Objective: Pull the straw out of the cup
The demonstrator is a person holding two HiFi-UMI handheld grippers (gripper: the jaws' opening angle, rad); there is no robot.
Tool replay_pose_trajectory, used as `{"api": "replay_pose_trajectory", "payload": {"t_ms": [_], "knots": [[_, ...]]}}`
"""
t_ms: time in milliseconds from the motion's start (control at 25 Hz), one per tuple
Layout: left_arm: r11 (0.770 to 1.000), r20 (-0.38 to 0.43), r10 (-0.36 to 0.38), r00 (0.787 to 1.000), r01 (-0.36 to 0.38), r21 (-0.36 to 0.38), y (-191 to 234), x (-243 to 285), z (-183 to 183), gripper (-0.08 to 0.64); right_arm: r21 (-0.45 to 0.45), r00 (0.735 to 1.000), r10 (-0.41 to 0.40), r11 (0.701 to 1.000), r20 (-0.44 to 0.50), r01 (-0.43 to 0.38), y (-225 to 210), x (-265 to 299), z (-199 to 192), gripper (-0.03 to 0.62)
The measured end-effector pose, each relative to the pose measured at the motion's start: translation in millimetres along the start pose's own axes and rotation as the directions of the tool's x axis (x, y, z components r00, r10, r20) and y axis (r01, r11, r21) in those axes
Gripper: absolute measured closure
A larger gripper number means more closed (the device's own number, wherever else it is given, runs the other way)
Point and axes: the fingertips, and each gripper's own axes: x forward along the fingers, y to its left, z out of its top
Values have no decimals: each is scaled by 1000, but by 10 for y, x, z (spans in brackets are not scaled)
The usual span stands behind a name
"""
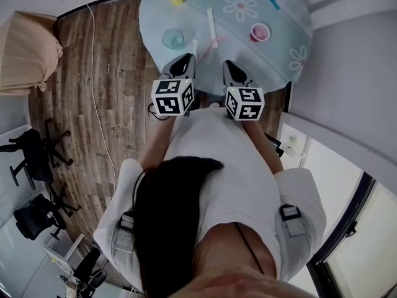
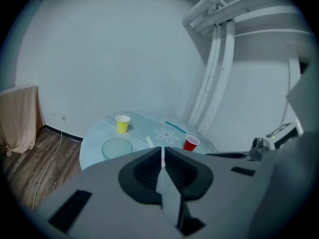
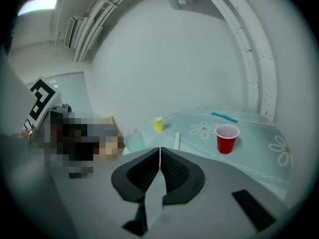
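Left tongs (image 2: 162, 149), right tongs (image 3: 159, 150): both closed, empty. Thin white straw (image 1: 211, 23) lies flat on round pale-blue flowered surface (image 1: 282, 20), outside red plastic cup (image 1: 259, 32). Risk: if you pinch flat straw, tongs can slide it away or tip light cup.

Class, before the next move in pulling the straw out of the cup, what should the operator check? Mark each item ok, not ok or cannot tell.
1. Straw standing in a cup: not ok. The white straw lies flat on the flowered pale-blue tablecloth.
2. Red plastic cup upright: ok, with no straw in it.
3. Small yellow cup upright: ok.
4. Left gripper free: cannot tell. Its jaws are together, but a pale sliver shows in the slit.
5. Right gripper empty: ok, jaws together.
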Motion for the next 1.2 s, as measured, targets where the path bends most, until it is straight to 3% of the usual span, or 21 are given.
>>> {"api": "replay_pose_trajectory", "payload": {"t_ms": [680,1200], "knots": [[999,-23,29,999,-30,-27,-102,-213,-285,540,-132,995,97,986,-9,-98,403,-106,-49,560],[998,-25,47,999,-48,-29,-121,-192,-325,540,-124,996,87,988,-10,-88,302,-115,-65,560]]}}
